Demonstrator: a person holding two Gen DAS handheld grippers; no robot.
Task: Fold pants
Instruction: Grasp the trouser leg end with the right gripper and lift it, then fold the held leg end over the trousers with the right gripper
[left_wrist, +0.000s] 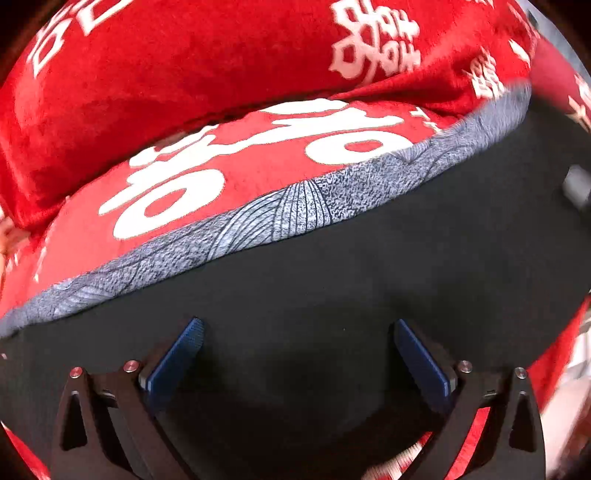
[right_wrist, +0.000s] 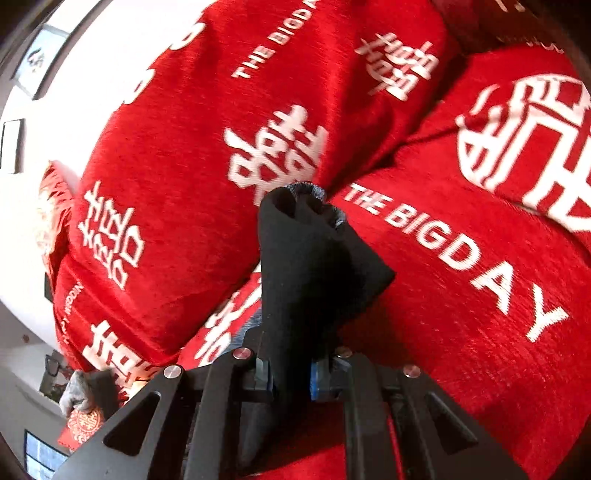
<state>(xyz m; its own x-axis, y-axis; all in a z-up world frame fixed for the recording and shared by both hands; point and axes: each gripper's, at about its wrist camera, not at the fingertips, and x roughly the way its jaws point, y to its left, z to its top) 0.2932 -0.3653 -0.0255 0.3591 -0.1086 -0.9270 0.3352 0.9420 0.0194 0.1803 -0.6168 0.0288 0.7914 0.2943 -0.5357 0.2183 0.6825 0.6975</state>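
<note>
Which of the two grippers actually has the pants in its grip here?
The right gripper: its fingers are pinched on a bunched fold of the black pants. The left gripper has its fingers spread wide above the flat fabric, gripping nothing.

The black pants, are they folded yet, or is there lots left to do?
Not yet. The black pants with a grey patterned lining lie spread flat on the red printed blanket. The right gripper has pinched a bunch of the black cloth, lifted off the blanket. The left gripper hovers open above the pants. No finished fold shows; all the folding is left.
</note>
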